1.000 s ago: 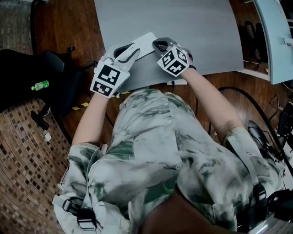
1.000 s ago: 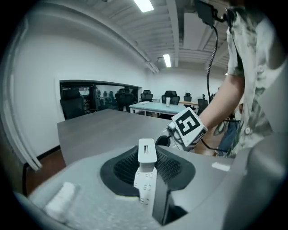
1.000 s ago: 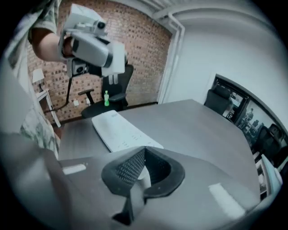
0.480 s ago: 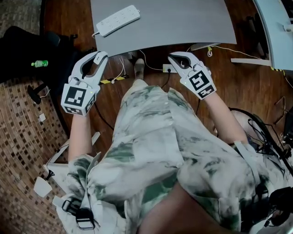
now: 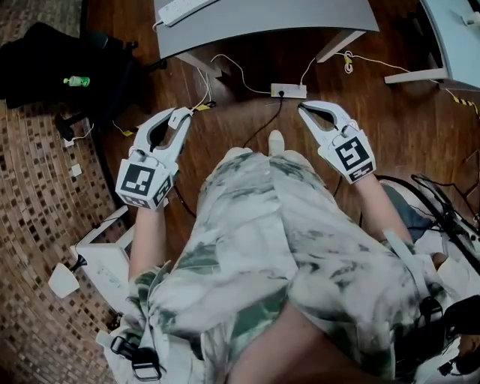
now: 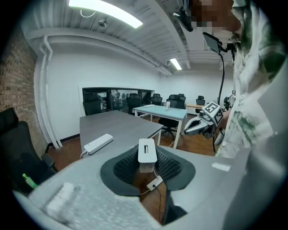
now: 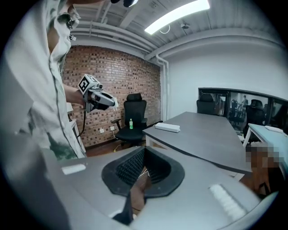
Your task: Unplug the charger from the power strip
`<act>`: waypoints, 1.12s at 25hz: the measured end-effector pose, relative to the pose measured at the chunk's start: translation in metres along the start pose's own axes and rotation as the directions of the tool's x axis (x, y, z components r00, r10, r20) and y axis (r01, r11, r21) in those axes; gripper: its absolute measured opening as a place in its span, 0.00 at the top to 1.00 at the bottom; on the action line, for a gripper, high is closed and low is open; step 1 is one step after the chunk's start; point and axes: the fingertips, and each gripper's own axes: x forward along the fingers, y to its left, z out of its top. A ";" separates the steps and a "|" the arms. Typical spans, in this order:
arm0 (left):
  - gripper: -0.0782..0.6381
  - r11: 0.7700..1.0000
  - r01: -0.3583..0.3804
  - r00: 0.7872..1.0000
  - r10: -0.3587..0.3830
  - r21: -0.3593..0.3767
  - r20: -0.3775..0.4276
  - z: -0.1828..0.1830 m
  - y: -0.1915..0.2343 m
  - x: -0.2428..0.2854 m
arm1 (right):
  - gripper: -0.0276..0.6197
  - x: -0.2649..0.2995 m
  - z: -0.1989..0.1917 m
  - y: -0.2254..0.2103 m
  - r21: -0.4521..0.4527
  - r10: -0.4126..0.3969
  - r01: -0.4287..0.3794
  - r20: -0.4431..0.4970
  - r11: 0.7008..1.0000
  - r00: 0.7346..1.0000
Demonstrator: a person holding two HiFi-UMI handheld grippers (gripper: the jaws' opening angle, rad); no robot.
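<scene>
The white charger (image 6: 147,155) sits upright between the ribbed pads of my left gripper (image 6: 148,173), which is shut on it. The white power strip (image 6: 99,143) lies apart from it on the grey table (image 6: 123,128), also at the top of the head view (image 5: 184,9). In the head view my left gripper (image 5: 181,116) hangs over the wooden floor, left of the person's body. My right gripper (image 5: 306,111) is on the other side. Its jaws (image 7: 139,177) hold nothing, and floor shows through a narrow gap between them.
A white socket box (image 5: 289,91) with cables lies on the floor under the table edge. A black chair (image 5: 52,60) carrying a green bottle (image 5: 77,81) stands to the left. A pale blue table (image 5: 450,37) is at the right, with more cables (image 5: 442,210) below it.
Both grippers have drawn back from the table and spread apart over the floor. The power strip stayed on the table and now lies far ahead. The left gripper carries the charger.
</scene>
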 end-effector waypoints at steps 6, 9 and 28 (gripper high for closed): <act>0.75 0.996 0.075 0.994 -0.078 0.038 0.082 0.000 -0.061 -0.028 | 0.95 -0.030 0.005 0.057 -0.033 -0.025 0.026 0.033 0.999 0.999; 0.75 0.993 0.105 0.987 -0.110 0.047 0.116 -0.009 -0.083 -0.057 | 0.95 -0.035 0.011 0.094 -0.052 -0.025 0.028 0.049 0.998 0.998; 0.75 0.928 0.360 0.905 -0.372 0.093 0.209 -0.074 -0.228 -0.190 | 0.95 -0.113 0.010 0.304 -0.034 -0.110 0.115 0.123 0.993 0.986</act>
